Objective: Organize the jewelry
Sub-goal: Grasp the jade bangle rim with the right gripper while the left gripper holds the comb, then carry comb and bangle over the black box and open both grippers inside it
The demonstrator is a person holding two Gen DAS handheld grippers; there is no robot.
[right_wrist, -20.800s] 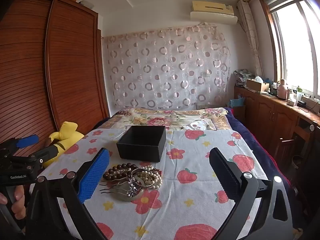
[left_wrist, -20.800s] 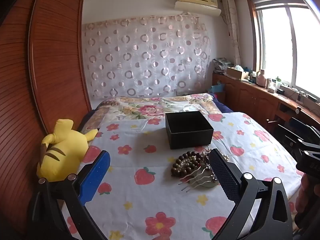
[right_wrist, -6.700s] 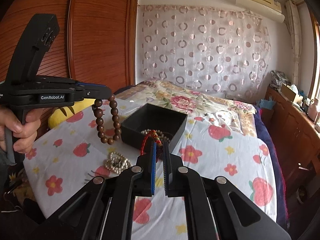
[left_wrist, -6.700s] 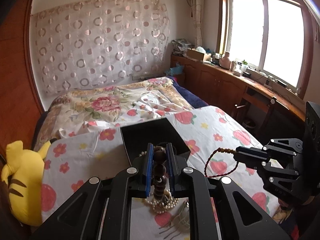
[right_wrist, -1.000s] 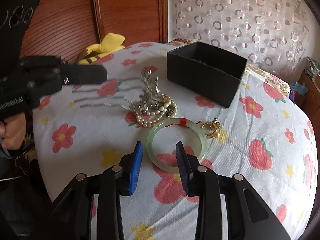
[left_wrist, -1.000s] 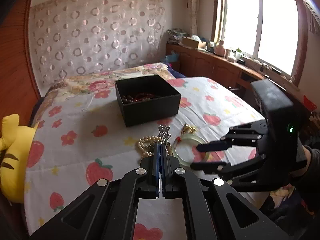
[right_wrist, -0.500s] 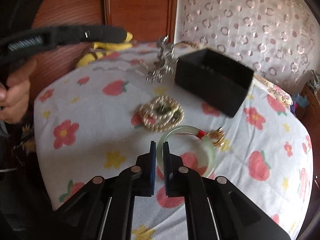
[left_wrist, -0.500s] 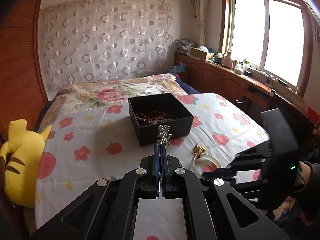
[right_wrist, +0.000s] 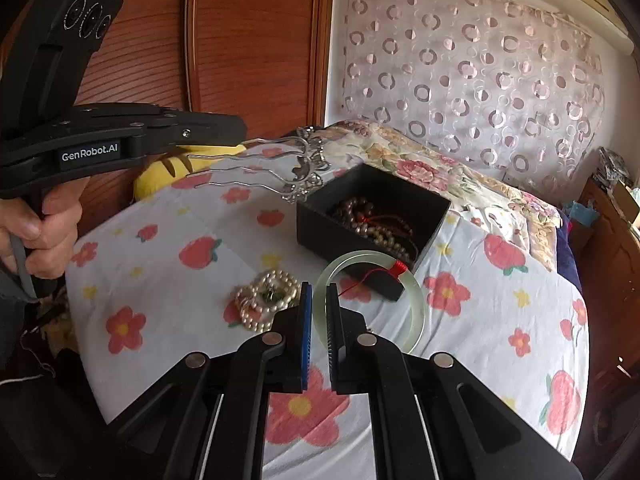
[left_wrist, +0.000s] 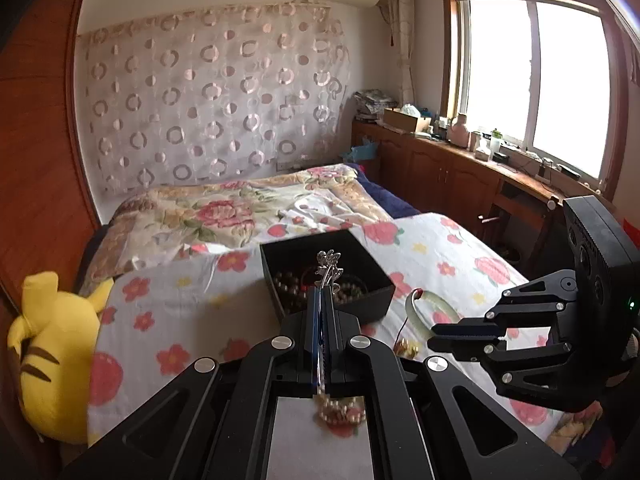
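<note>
My left gripper [left_wrist: 321, 298] is shut on a silver hair comb [left_wrist: 328, 270], whose ornate head hangs over the near edge of the black box [left_wrist: 376, 294]. In the right wrist view the same comb [right_wrist: 280, 164] sticks out of the left gripper [right_wrist: 236, 130], its prongs clamped, left of the box [right_wrist: 324, 232]. My right gripper [right_wrist: 319, 300] is shut on the rim of a pale green jade bangle [right_wrist: 416, 300] with a red thread, lifted above the bedspread in front of the box. Brown and red bead strings [right_wrist: 376, 222] lie inside the box. A pearl bracelet [right_wrist: 266, 296] rests on the sheet.
A yellow plush toy [left_wrist: 52, 356] lies at the bed's left edge beside a wooden wardrobe [right_wrist: 248, 40]. A small gold piece [left_wrist: 406, 347] dangles below the bangle. Wooden cabinets [left_wrist: 448, 176] run under the window on the right. A hand [right_wrist: 36, 216] grips the left tool.
My right gripper closed on the jade bangle and lifted it off the sheet. My left gripper rose with the hair comb and moved toward the black box.
</note>
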